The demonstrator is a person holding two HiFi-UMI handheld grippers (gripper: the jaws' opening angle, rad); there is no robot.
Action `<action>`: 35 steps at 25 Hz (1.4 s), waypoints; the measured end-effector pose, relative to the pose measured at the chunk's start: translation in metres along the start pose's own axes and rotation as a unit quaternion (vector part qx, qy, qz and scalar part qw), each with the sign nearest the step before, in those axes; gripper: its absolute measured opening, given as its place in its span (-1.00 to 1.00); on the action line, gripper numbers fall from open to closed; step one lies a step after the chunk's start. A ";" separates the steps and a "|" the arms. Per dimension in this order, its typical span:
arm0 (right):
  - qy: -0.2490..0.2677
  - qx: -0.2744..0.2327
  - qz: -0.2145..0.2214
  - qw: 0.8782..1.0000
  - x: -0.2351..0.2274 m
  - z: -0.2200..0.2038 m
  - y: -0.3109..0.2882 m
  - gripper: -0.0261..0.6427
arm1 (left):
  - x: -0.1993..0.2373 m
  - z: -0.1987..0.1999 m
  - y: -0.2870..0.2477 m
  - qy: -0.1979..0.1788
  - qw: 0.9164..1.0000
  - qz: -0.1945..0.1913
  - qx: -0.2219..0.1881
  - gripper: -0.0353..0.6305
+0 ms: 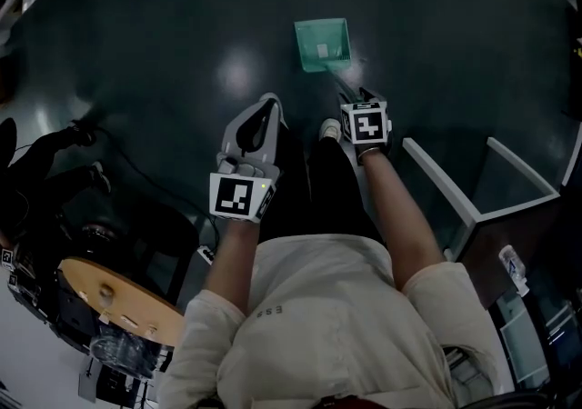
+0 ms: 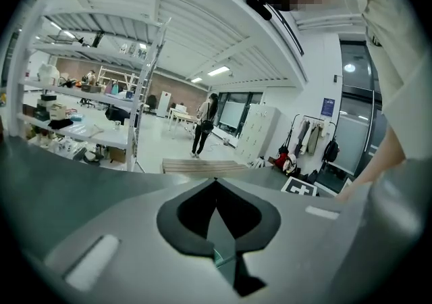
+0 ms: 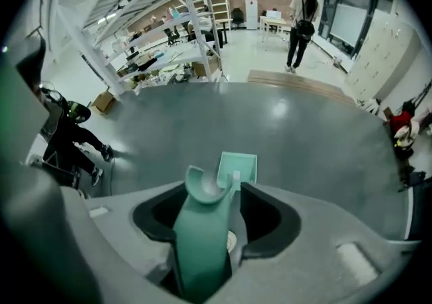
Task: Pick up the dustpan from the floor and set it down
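The dustpan lies on the dark floor. Its pan is just ahead of the right gripper, and its long handle runs back up between that gripper's jaws. Those jaws stand spread wide, and the handle sits loose between them, nearer the left pad. The right arm reaches steeply down, with the marker cube facing up.

The left gripper hangs to the left of the right jaws and a little further back, pointing forward at a shallower slant. Its jaws are pressed together at the tips and pinch nothing.

The person's shoe shows between the two grippers. A white frame stands to the right of the right jaws. A round wooden stool stands well behind and to the left of the left jaws. Far beyond the pan, a person stands near shelving.
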State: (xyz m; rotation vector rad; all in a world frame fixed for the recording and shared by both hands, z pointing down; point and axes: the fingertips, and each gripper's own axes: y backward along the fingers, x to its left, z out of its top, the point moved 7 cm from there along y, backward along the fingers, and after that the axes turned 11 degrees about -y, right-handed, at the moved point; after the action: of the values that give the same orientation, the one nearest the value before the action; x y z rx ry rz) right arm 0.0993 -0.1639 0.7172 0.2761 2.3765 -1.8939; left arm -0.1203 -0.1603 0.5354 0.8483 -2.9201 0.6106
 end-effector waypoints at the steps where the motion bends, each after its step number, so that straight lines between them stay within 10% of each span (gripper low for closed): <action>1: -0.010 0.004 0.000 1.000 0.001 0.001 -0.001 -0.34 | 0.002 -0.002 0.000 0.002 1.000 0.000 0.003 -0.85; 11: -0.016 -0.016 -0.066 0.998 -0.011 0.015 0.014 -0.71 | 0.008 0.007 -0.003 0.007 1.000 -0.012 0.005 -0.85; 35: 0.029 -0.193 0.007 0.981 -0.016 0.026 0.258 -0.71 | -0.039 0.111 0.074 -0.082 0.990 0.024 -0.108 -0.85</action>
State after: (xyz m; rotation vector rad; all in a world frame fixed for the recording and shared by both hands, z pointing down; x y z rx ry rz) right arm 0.1651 -0.1354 0.4671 0.3151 2.7013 -1.3922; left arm -0.1179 -0.1260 0.4007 0.8420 -3.0864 0.2272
